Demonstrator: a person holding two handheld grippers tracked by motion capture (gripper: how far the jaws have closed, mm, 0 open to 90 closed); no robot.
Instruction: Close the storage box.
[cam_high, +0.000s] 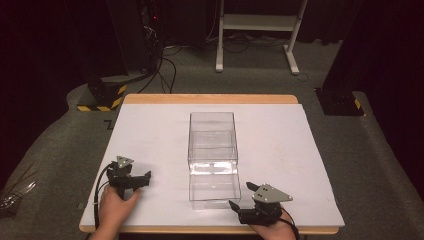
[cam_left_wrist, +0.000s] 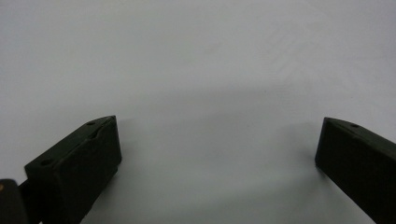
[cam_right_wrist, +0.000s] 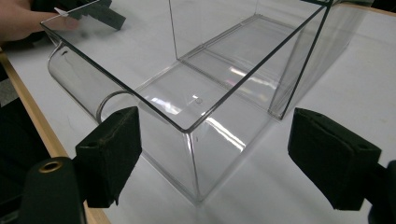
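1. The clear plastic box (cam_high: 212, 157) lies mid-table on the white sheet (cam_high: 280, 150), its near corner just ahead of the right gripper (cam_right_wrist: 212, 154).
2. It looks light, stiff and slippery; a thin wall near that corner seems the best hold.
3. Right gripper: jaws apart, straddling the corner, not pressing it.
4. Left gripper (cam_left_wrist: 217, 154): wide open, empty, well apart from the box.

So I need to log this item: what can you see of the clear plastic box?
The clear plastic box is a see-through drawer-style container: an outer shell standing mid-table on the white sheet, with its open-topped drawer pulled out toward the person. The drawer's front carries a rounded handle. It looks empty, and nothing grips it.
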